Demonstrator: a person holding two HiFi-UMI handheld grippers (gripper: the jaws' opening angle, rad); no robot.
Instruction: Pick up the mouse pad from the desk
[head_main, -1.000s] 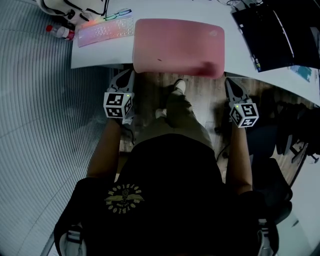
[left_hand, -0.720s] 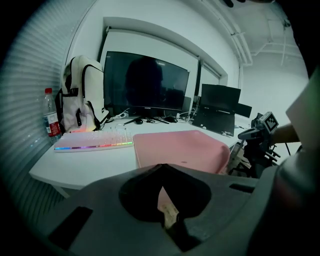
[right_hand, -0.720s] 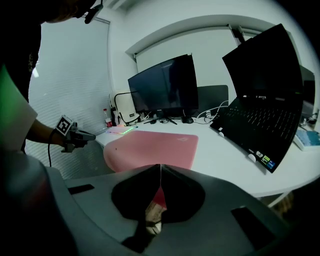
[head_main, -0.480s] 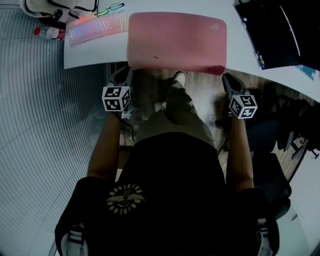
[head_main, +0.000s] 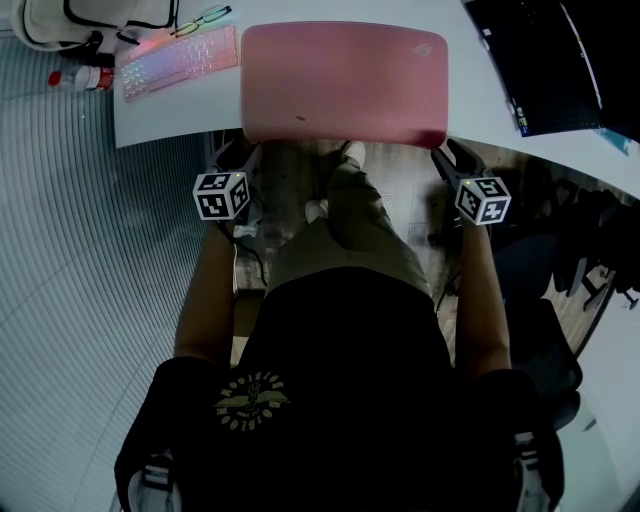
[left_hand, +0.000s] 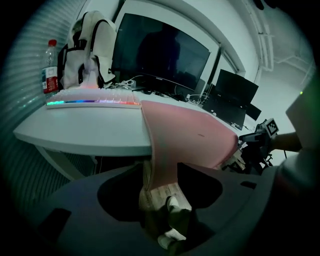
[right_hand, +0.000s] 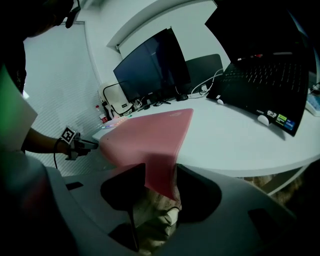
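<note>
Pink mouse pad (head_main: 345, 80) overhangs the white desk (head_main: 478, 100) above wooden floor (head_main: 290, 182)

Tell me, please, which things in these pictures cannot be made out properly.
Head view: the laptop is cut off by the top edge.
Head view: the backpack is cut off by the top edge.
Head view: the small mark on the mouse pad is too small to read.
Left gripper view: the label on the bottle is too small to read.
</note>
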